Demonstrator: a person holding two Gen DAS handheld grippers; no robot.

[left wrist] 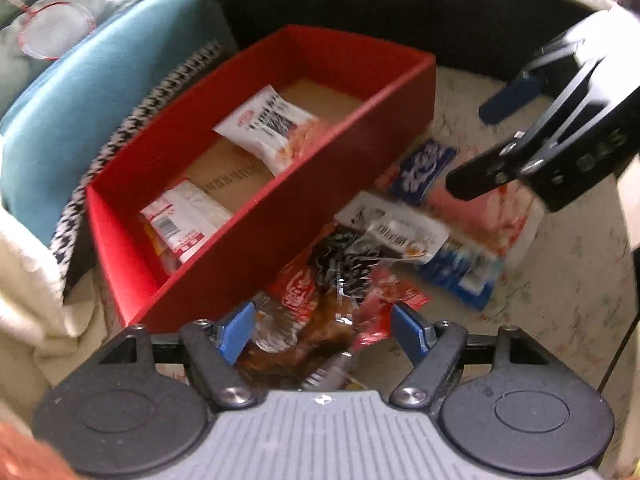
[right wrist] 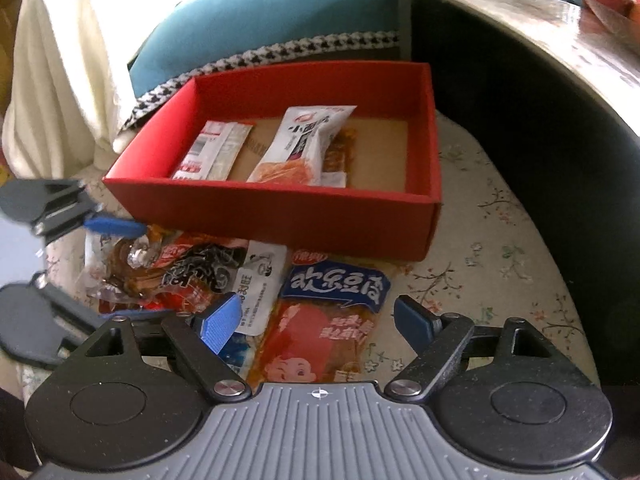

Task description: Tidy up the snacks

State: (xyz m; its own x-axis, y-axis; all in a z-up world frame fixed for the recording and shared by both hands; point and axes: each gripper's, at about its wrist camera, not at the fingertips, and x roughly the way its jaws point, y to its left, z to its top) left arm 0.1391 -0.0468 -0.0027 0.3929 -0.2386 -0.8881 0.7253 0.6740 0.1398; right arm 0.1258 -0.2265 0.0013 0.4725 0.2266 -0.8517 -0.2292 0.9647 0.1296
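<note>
Between the jaws of the left gripper (left wrist: 322,332) lies a clear red packet with brown snack (left wrist: 320,320); the blue pads stand apart on both sides of it and do not press it, so the jaws are released. Under the right gripper (right wrist: 316,322) is an orange packet with a blue label (right wrist: 332,312), and these jaws are also wide and grasp nothing. Between the two packets lies a white packet (right wrist: 260,280) with black print, partly over a blue one (left wrist: 460,272). All these lie on a flowered cloth (right wrist: 500,248), just in front of a red box (right wrist: 280,216). Inside the box lie two white snack packets, a flat one (right wrist: 212,150) to the left and a fuller one (right wrist: 304,144) near the middle. Behind the box is a teal cushion (right wrist: 260,20).
</note>
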